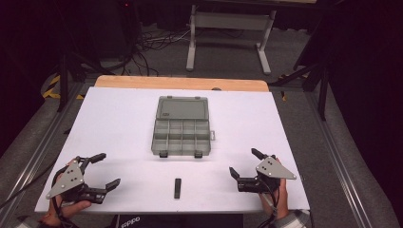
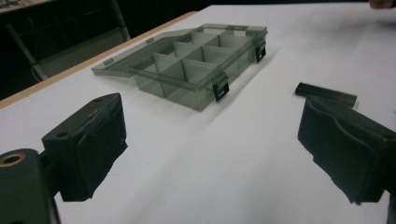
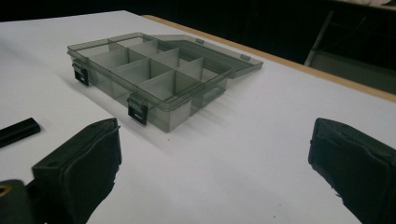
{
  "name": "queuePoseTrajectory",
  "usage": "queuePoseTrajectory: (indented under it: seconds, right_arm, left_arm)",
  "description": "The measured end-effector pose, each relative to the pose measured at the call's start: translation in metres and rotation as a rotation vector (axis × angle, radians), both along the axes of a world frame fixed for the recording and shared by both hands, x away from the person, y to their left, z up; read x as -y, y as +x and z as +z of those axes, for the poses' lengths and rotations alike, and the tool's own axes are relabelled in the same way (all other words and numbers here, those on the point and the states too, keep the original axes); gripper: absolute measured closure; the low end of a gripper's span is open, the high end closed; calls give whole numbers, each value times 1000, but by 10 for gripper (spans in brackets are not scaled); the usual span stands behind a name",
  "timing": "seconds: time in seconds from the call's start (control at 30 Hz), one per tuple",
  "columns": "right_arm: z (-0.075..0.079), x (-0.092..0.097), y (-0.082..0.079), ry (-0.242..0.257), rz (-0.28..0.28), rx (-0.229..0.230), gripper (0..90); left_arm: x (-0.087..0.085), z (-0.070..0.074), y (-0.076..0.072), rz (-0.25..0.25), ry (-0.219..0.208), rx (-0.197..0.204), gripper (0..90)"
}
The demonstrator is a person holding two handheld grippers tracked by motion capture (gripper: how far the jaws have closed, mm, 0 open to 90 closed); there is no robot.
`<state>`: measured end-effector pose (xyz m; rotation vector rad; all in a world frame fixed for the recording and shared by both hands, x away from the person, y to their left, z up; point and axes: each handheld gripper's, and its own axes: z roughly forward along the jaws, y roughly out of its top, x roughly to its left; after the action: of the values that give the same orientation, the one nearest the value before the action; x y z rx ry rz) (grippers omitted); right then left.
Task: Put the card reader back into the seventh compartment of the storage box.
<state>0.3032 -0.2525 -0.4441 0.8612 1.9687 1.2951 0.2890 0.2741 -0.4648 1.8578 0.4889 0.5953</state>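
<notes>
Both the left gripper [image 1: 108,170] and right gripper [image 1: 243,164] wait wide apart and empty near the white table's [image 1: 119,123] front corners, so the work seems barely begun: next, one must reach the small black rectangular bar [image 1: 177,188] by the front edge, short of the open, smoky-grey, compartmented plastic box [image 1: 181,133] at mid-table.

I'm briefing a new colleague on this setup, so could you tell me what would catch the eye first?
The open grey compartment box sits mid-table, lid flat behind it, compartments empty. A small black bar lies near the front edge, between the left gripper and right gripper, both open.
</notes>
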Motion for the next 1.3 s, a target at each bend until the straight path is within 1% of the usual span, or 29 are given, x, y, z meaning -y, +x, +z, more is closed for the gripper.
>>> queuePoseTrajectory:
  seconds: [0.03,0.07,0.1,0.13,0.17,0.2,0.23,0.27,0.3,0.37,0.4,0.47,0.5,0.57,0.6,0.63,0.7,0.77,0.8,0.83,0.9,0.93,1.0,1.07,1.1,1.17,1.3]
  right_arm:
    - [0,-1,0,2,8,-14,38]
    - [-1,-3,0,7,25,-25,41]
    - [-1,-4,0,3,31,-41,40]
    - [-2,-6,0,0,33,-49,42]
    - [-2,-6,0,0,33,-49,42]
    - [-2,-8,1,-1,34,-61,47]
    - [-2,-12,2,-2,13,-89,71]
    - [-3,-15,3,-7,32,-100,65]
    - [-3,-16,3,-15,42,-94,64]
    - [-3,-16,2,-37,57,-82,68]
    - [-3,-16,2,-37,57,-82,68]
    - [-2,-16,1,-58,93,-54,75]
    - [1,-17,1,-63,96,-44,79]
    - [1,-18,2,-69,101,-40,82]
    - [2,-19,2,-78,104,-44,85]
    - [1,-22,3,-94,117,-52,83]
    - [2,-24,4,-106,128,-53,86]
    - [4,-27,5,-92,149,-63,88]
    - [4,-27,5,-92,149,-63,88]
    - [6,-29,7,-83,167,-69,91]
    - [7,-31,7,-89,172,-68,92]
    - [7,-36,8,-103,190,-70,94]
    - [7,-40,9,-112,209,-79,94]
    - [7,-45,8,-121,238,-87,93]
    - [7,-48,8,-125,258,-90,94]
    - [7,-52,8,-140,272,-95,93]
    - [7,-62,7,-154,316,-111,95]
  left_arm:
    - [1,0,1,-3,9,1,86]
    - [3,-1,1,-5,-3,-9,86]
    - [3,-1,2,-6,8,-6,85]
    - [3,-2,2,-7,6,-14,85]
    - [3,-2,2,-7,6,-14,85]
    - [2,-3,3,-9,6,-15,85]
    - [2,-3,3,-10,10,-14,83]
    - [1,-3,2,-12,13,-12,83]
    - [1,-3,2,-14,3,-13,82]
    - [0,-3,2,-7,15,-2,81]
    - [0,-3,2,-7,15,-2,82]
    - [-1,-4,0,-5,9,-10,82]
    - [-1,-5,0,-5,12,-12,82]
    - [-1,-5,-1,-8,11,-15,81]
    - [-1,-5,-2,-6,7,-21,81]
    - [0,-6,-3,-4,12,-21,81]
    - [0,-7,-4,-4,21,-17,81]
    - [0,-7,-4,-4,25,-23,80]
    - [0,-7,-4,-4,25,-23,80]
    - [0,-8,-5,-2,19,-29,80]
    - [0,-8,-5,-5,27,-24,80]
    - [0,-8,-6,-4,33,-25,78]
    - [-1,-8,-7,-4,32,-27,78]
    - [0,-9,-6,-3,33,-28,78]
    - [0,-9,-6,-2,40,-29,78]
    - [0,-9,-6,-3,38,-33,77]
    - [1,-10,-7,-4,41,-33,76]
